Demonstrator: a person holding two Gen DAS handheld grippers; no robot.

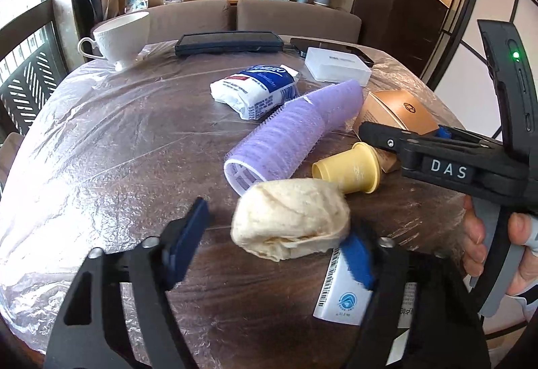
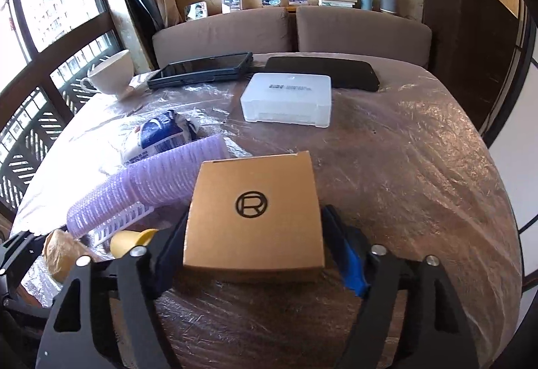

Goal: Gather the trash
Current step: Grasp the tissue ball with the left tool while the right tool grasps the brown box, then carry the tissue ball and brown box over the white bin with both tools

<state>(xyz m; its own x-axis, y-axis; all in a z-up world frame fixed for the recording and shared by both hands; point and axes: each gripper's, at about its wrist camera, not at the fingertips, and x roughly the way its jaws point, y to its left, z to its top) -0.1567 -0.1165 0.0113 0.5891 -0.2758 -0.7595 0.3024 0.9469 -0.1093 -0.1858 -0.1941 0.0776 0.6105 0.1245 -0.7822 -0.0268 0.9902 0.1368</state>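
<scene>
**Two pieces in reach, nothing binned yet**

We are judging the collection as barely under way: every item we can see is lying on the table (image 2: 420,167), and no bin or bag is showing in either view.

Our left gripper (image 1: 272,248) is standing open around the crumpled tissue wad (image 1: 291,222); the right pad seems to be touching it, while the left pad is hanging clear with a gap.

Our right gripper (image 2: 254,254) is bracketing the tan cardboard box (image 2: 254,217), a finger close against each side. Whether it is actually squeezing the box, we cannot tell.

Ahead of the left gripper, the yellow plastic cap (image 1: 346,170), the purple hair roller (image 1: 292,133) and the blue-and-white packet (image 1: 255,91) are waiting. A white barcoded package (image 1: 339,291) is lying just under its right finger.

We are guessing that the teacup (image 1: 122,37), the white plastic case (image 2: 285,103) and the dark tablets beyond are staying put.
</scene>
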